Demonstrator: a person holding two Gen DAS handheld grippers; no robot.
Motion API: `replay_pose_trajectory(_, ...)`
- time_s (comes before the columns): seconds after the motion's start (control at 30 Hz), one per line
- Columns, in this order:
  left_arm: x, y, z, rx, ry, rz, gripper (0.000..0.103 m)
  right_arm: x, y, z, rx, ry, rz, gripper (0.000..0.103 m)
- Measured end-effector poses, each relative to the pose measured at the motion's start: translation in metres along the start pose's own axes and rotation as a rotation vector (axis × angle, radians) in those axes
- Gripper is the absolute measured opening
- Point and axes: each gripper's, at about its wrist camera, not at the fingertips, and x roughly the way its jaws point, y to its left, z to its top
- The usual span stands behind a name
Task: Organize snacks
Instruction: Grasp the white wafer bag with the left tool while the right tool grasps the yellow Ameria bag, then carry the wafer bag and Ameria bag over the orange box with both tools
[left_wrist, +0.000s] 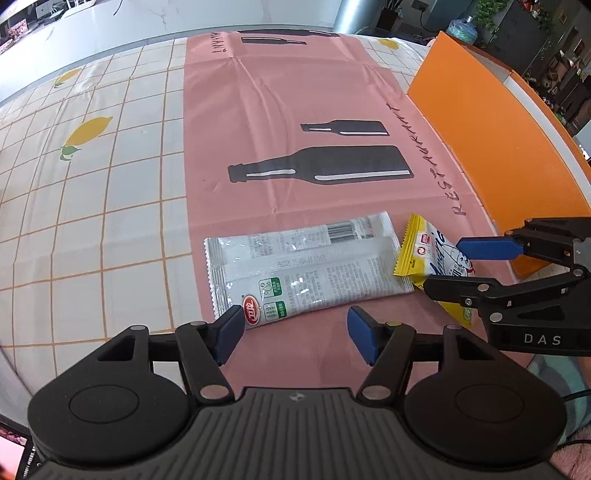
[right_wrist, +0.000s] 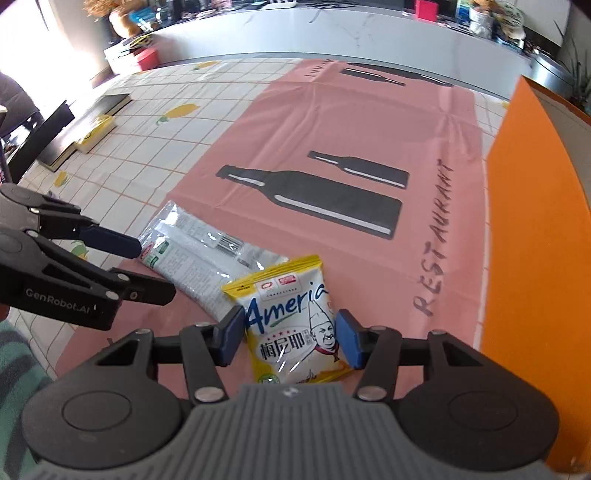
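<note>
On the worktop, a pink cloth (left_wrist: 295, 92) carries two snacks side by side: a long silver packet (left_wrist: 306, 262) and a yellow packet (right_wrist: 295, 321), with an orange box (right_wrist: 535, 221) near them on the right. The right hand-held gripper (right_wrist: 291, 338) has its blue pads on both sides of the yellow packet, gripping it. The left hand-held gripper (left_wrist: 295, 332) stands wide, holding nothing, one pad over the silver packet's end.

left gripper (left_wrist: 295, 328) open over silver snack packet (left_wrist: 306, 269), yellow snack packet (left_wrist: 424, 258) beside it, orange box (left_wrist: 491, 140)
</note>
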Motion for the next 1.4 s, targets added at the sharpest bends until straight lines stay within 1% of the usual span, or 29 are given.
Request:
replay_pose_trajectory(0.17,0.002,-0.015,-0.001,0.008,0.012,-0.096,0.074,-0.013,-0.009,-0.017,0.076,-0.025,-0.003,0.052)
replay_pose_trajectory(0.27,0.002,-0.023,-0.002,0.027,0.006,-0.108,0.073,-0.016,-0.015,-0.019,0.098,-0.043,-0.003,0.051)
replay_pose_trajectory(0.37,-0.005,-0.026,0.000,0.043,-0.021,-0.077,0.073,-0.018,-0.021,-0.016,0.111,-0.066,0.002,0.051)
replay_pose_trajectory(0.4,-0.008,-0.026,0.000,0.049,-0.037,-0.061,0.075,-0.019,-0.022,-0.014,0.111,-0.080,0.003,0.051)
replay_pose_trajectory(0.43,-0.012,-0.025,0.002,0.057,-0.059,-0.038,0.077,-0.019,-0.023,-0.012,0.113,-0.092,0.004,0.051)
replay_pose_trajectory(0.47,-0.014,-0.025,0.004,0.065,-0.082,-0.014,0.084,-0.019,-0.023,-0.010,0.115,-0.104,0.005,0.051)
replay_pose_trajectory(0.5,-0.017,-0.024,0.006,0.074,-0.106,0.011,0.089,-0.019,-0.023,-0.008,0.116,-0.112,0.006,0.051)
replay_pose_trajectory(0.53,-0.018,-0.024,0.010,0.087,-0.125,0.035,0.089,-0.018,-0.023,-0.007,0.114,-0.117,0.004,0.051)
replay_pose_trajectory(0.6,-0.014,-0.024,0.017,0.130,-0.118,0.061,0.089,-0.015,-0.023,-0.006,0.113,-0.120,-0.011,0.051)
replay_pose_trajectory(0.7,0.000,-0.028,0.027,0.223,-0.080,0.072,0.089,-0.012,-0.024,-0.005,0.125,-0.127,-0.018,0.051)
replay_pose_trajectory(0.83,0.020,-0.040,0.034,0.383,-0.034,0.105,0.089,-0.008,-0.028,-0.005,0.136,-0.129,-0.027,0.051)
replay_pose_trajectory(0.9,0.028,-0.044,0.035,0.443,-0.028,0.124,0.089,-0.006,-0.031,-0.006,0.145,-0.125,-0.022,0.051)
replay_pose_trajectory(0.97,0.035,-0.046,0.036,0.475,-0.030,0.135,0.089,-0.003,-0.033,-0.007,0.152,-0.119,-0.020,0.051)
replay_pose_trajectory(1.07,0.039,-0.044,0.040,0.456,-0.048,0.101,0.091,0.000,-0.034,-0.008,0.153,-0.119,-0.015,0.051)
replay_pose_trajectory(1.17,0.044,-0.039,0.045,0.395,-0.048,0.058,0.092,0.002,-0.031,-0.009,0.131,-0.122,-0.024,0.051)
replay_pose_trajectory(1.2,0.045,-0.037,0.045,0.378,-0.047,0.053,0.094,0.004,-0.030,-0.009,0.123,-0.121,-0.027,0.052)
replay_pose_trajectory(1.27,0.045,-0.035,0.046,0.350,-0.048,0.044,0.095,0.006,-0.029,-0.009,0.115,-0.120,-0.030,0.053)
replay_pose_trajectory(1.4,0.044,-0.035,0.043,0.335,-0.064,0.051,0.095,0.010,-0.029,-0.009,0.122,-0.116,-0.032,0.055)
